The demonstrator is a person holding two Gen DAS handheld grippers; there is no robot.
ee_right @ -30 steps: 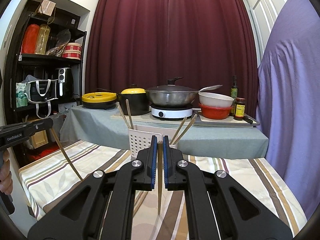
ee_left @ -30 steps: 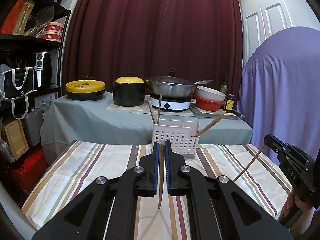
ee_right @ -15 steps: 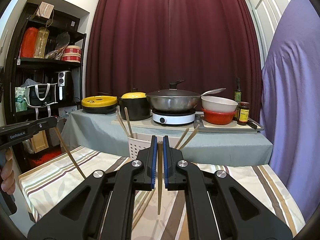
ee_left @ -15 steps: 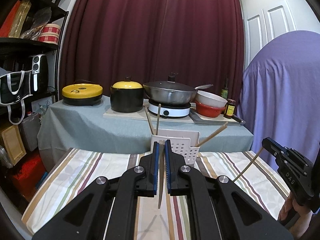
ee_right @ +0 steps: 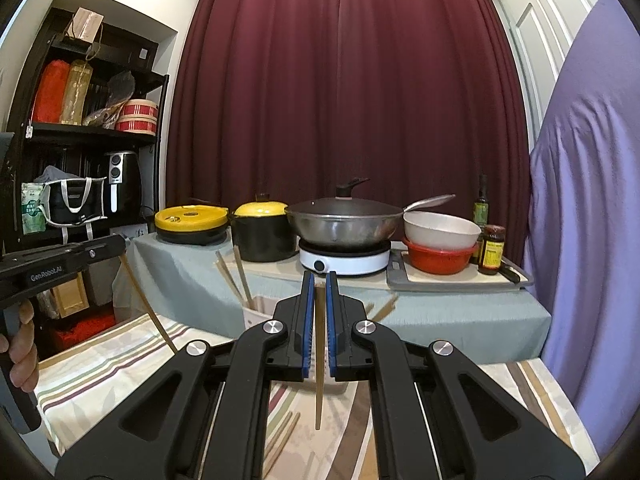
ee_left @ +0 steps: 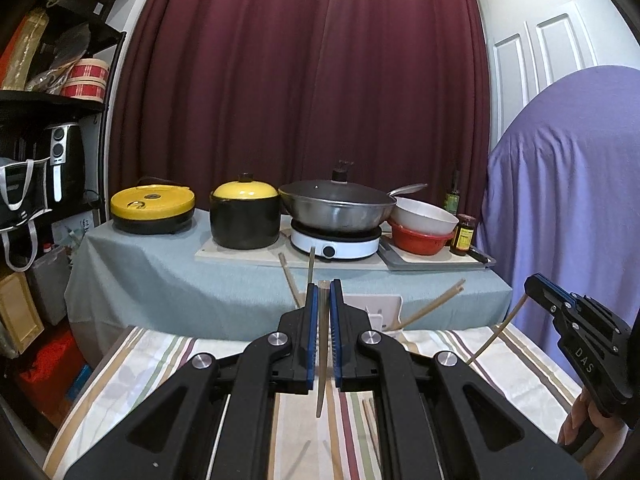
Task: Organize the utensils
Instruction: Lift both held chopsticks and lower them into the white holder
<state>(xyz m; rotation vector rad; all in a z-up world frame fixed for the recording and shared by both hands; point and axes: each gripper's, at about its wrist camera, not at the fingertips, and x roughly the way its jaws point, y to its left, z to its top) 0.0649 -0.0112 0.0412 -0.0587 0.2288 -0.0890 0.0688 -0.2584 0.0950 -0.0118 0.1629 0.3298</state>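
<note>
Each chopstick, light, stiff and slippery, is clamped near its upper end, one by the left tongs (ee_left: pixel 323 322) and one by the right tongs (ee_right: pixel 319 308), the white holder (ee_left: pixel 384 312) at 12 o'clock.

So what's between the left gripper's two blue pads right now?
A single chopstick, clamped upright between the left gripper pads, its tip hanging below; the left wrist view shows it.

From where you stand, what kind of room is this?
Probably a home kitchen or cooking corner: a lidded wok sits on a small induction cooker, beside a yellow-lidded pot, with an air fryer on the shelves.
</note>
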